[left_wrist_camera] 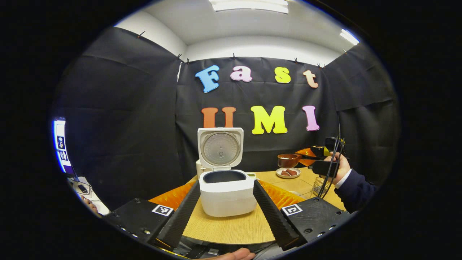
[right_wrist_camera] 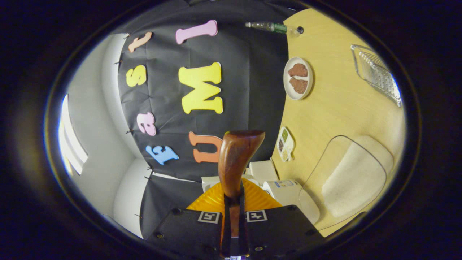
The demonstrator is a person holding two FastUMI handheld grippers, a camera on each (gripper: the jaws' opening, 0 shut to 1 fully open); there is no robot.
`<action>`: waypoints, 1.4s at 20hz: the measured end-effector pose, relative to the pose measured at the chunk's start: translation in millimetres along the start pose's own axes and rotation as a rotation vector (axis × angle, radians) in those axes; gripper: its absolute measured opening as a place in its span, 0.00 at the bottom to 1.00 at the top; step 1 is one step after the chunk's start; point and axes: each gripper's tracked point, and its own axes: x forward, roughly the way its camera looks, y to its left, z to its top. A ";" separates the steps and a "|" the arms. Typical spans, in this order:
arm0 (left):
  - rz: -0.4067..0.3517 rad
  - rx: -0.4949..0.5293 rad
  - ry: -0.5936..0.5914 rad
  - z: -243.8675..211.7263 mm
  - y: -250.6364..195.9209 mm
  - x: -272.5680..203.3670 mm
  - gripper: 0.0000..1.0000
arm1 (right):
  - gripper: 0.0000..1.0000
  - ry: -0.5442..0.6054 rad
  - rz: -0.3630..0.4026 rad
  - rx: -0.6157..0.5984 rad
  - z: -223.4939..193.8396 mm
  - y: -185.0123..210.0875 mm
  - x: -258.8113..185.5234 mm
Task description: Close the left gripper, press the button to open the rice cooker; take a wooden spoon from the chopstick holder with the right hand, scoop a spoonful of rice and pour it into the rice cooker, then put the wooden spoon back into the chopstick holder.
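Here, in the left gripper view, we see the rice cooker [left_wrist_camera: 227, 193] at the centre of the frame, standing on the wooden table [left_wrist_camera: 231, 227] with its lid [left_wrist_camera: 220, 148] raised upright and the dark inner pot exposed. The left gripper [left_wrist_camera: 226, 209] frames the cooker from the lower edge, its two fingers spread wide apart and holding nothing. At the right of the frame we note a brown bowl [left_wrist_camera: 288, 160] and, just below it, a small plate [left_wrist_camera: 288, 173] with brown pieces; a hand [left_wrist_camera: 339, 166] with a dark sleeve holds the other gripper beside them. In the right gripper view, the wooden spoon [right_wrist_camera: 236, 159] rises through the centre, its handle clamped between the fingers of the right gripper [right_wrist_camera: 233, 216]. The plate [right_wrist_camera: 298, 78] lies at upper right.
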 end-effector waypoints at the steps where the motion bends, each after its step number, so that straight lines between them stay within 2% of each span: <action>1: 0.009 -0.003 0.004 -1.1 4.5 2.8 0.93 | 0.13 0.011 -0.008 -0.026 -7.8 4.9 13.9; 8: 0.106 0.021 0.023 -6.4 44.6 3.5 0.94 | 0.13 0.093 -0.056 -0.220 -49.8 27.6 115.3; 11: 0.145 0.006 0.042 -9.7 57.5 -0.8 0.93 | 0.13 0.114 -0.100 -0.347 -69.7 26.1 148.8; 15: 0.188 0.009 0.075 -21.5 67.2 -1.7 0.94 | 0.13 0.160 -0.176 -0.576 -92.6 6.7 182.6; 18: 0.188 0.025 0.090 -21.8 62.1 1.1 0.94 | 0.14 0.184 -0.182 -0.757 -106.9 1.9 189.4; 22: 0.177 0.057 0.068 -16.1 53.5 2.6 0.93 | 0.14 0.152 -0.166 -1.034 -116.1 3.9 194.5; 28: 0.171 0.073 0.068 -18.9 48.4 2.5 0.93 | 0.14 0.158 -0.116 -1.308 -150.1 4.5 196.2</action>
